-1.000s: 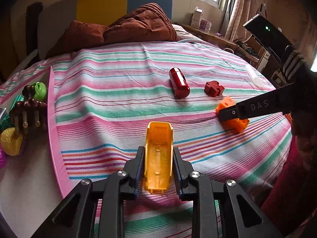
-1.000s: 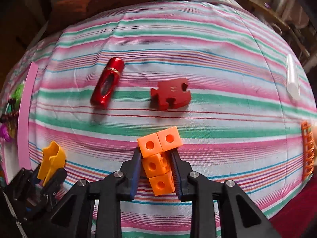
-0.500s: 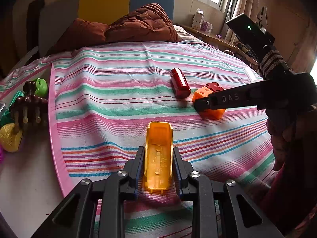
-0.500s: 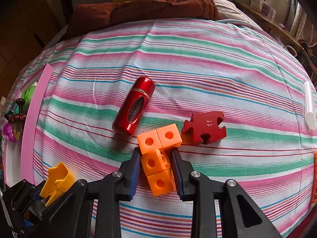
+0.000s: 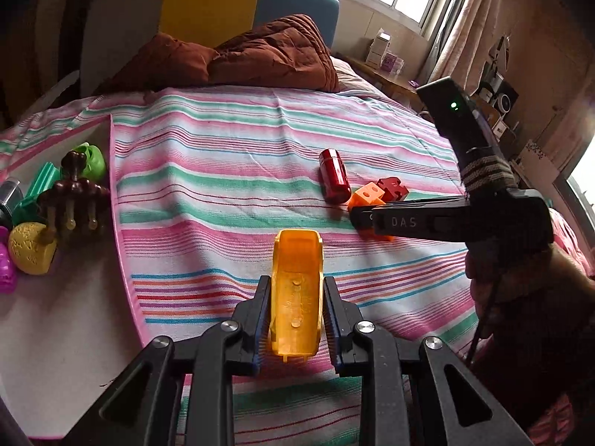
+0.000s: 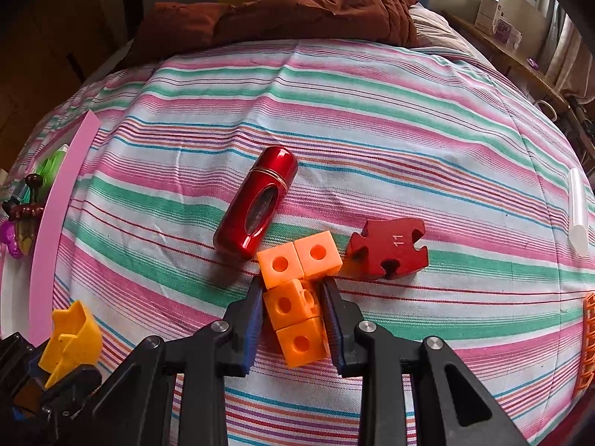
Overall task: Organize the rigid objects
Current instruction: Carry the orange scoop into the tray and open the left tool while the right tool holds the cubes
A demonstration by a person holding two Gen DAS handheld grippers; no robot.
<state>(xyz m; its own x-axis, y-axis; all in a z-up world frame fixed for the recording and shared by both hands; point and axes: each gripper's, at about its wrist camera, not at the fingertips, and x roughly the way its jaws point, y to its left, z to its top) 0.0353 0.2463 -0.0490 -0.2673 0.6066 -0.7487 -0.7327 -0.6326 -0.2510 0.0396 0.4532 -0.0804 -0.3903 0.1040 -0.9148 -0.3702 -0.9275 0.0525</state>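
My left gripper [image 5: 295, 299] is shut on a yellow plastic scoop-shaped piece [image 5: 296, 290], held over the striped bed cover; that piece also shows in the right wrist view [image 6: 72, 338]. My right gripper [image 6: 292, 297] is shut on an orange block of joined cubes [image 6: 297, 290], low over the cover between a red metallic capsule [image 6: 256, 202] and a dark red puzzle-shaped piece [image 6: 388, 247]. In the left wrist view the right gripper [image 5: 362, 215] holds the orange block [image 5: 366, 195] beside the capsule [image 5: 334, 174] and the puzzle piece [image 5: 392, 187].
A pale surface at the left holds a green toy [image 5: 91, 160], a brown toy [image 5: 72, 193], a yellow ball [image 5: 31, 247] and a magenta toy [image 5: 5, 273]. A clear tube [image 6: 578, 212] and an orange grid piece [image 6: 587, 342] lie at the right. A brown quilt [image 5: 267, 55] lies at the bed head.
My right gripper has carried the orange block left and forward, from apart on the right to between the red capsule and the puzzle piece. My left gripper keeps hold of the yellow piece.
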